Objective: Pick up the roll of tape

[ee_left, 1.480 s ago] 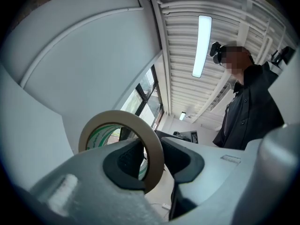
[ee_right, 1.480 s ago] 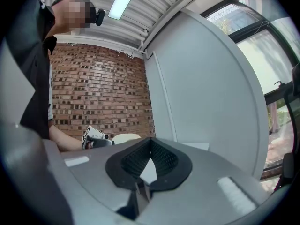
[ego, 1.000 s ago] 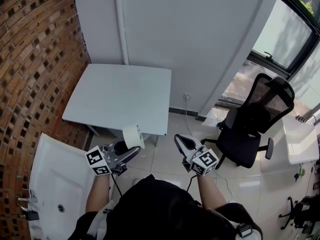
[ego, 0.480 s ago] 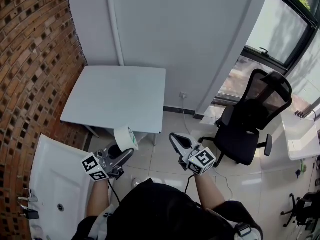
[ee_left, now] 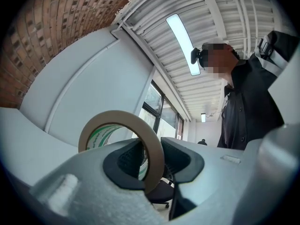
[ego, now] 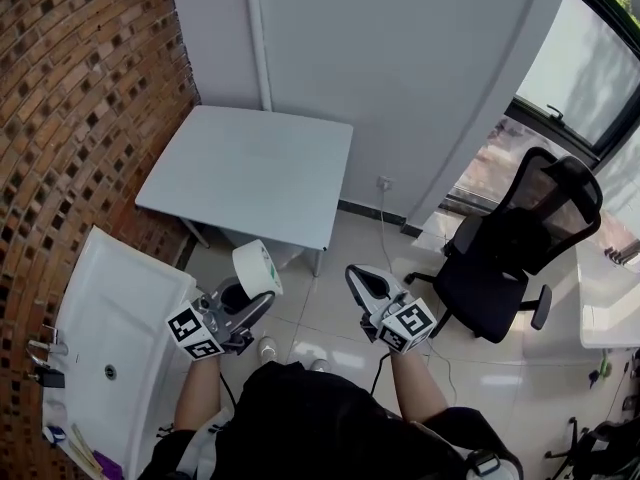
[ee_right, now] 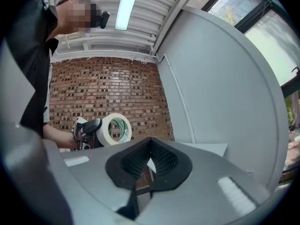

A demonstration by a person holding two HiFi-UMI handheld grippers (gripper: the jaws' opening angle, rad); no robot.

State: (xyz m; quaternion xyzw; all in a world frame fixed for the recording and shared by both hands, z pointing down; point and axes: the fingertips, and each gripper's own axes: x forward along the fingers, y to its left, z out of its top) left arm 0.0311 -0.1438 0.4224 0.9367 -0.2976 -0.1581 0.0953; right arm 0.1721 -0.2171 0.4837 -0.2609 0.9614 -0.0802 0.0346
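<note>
One roll of tape (ego: 257, 268) is up in the air, above the tiled floor (ego: 335, 313) and just in front of the near edge of the grey table (ego: 250, 173). It is cream-coloured with green print on its inner side, and it stands on its edge, a little tilted. The left claw (ego: 264, 296) is grasping it: in the left gripper view one jaw goes through the hole of the roll (ee_left: 119, 116) and the other jaw presses on the outside, so the wall of the ring is clamped between the pads. The right gripper view shows this roll (ee_right: 104, 130) and the left claw (ee_right: 91, 128) in front of the brick wall (ee_right: 108, 88).

The right claw (ego: 358, 276) is beside it, apart from the roll, and it is clenched with nothing inside; its black pads (ee_right: 161, 158) meet at the tip.

Left of the person is a white washbasin (ego: 120, 328) against the brick wall (ego: 90, 88). Behind the table is a white wall with a thin pipe (ego: 260, 38). On the right, well apart, a black office chair (ego: 510, 258) stands near the window (ego: 590, 68).
</note>
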